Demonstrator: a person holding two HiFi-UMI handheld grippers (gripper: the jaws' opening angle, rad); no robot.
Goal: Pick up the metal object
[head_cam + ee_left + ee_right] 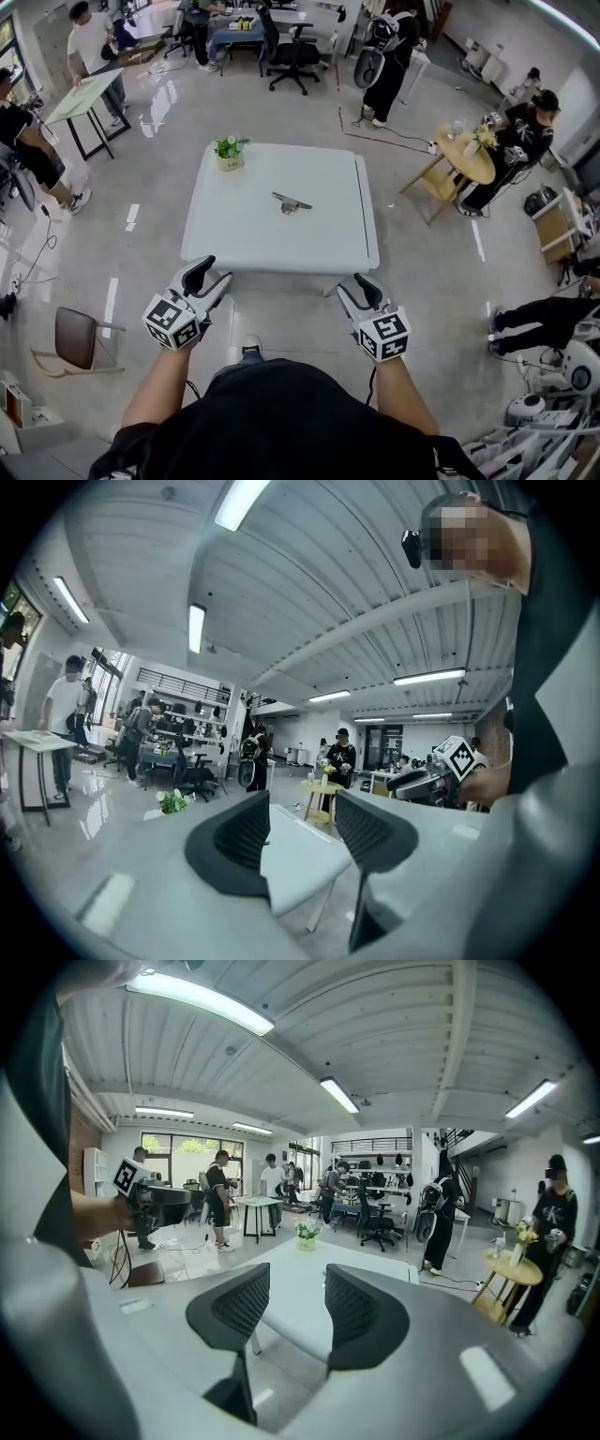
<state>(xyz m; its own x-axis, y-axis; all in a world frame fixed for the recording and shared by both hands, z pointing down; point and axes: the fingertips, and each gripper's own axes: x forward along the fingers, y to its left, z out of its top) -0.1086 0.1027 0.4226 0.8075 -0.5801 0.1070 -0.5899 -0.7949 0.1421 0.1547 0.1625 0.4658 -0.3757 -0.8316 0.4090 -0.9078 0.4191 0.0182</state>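
The left claw (pixel 208 277) and the right claw (pixel 362 286) are both held just short of the near edge of the white desk (pixel 234 239), one toward each near corner, pointing forward. In its own view the left claw (pixel 300 810) has its jaws moderately apart with nothing between them but the desk's corner beyond. The right claw (pixel 295 1286) is parted about as far and is just as empty. The metal object (pixel 292 202) lies flat near the middle of the desk, well ahead of both claws and roughly between their lines of reach. Neither is clearly the nearer, though it may sit a shade toward the right one. Its long axis runs crosswise, slanting from far-left to near-right, so a claw coming straight forward would likely meet it across its narrow width. Neither gripper view shows it plainly. The only container is a small pot (pixel 230 160) at the desk's far-left corner, holding a leafy plant with pale flowers, well apart from the object.
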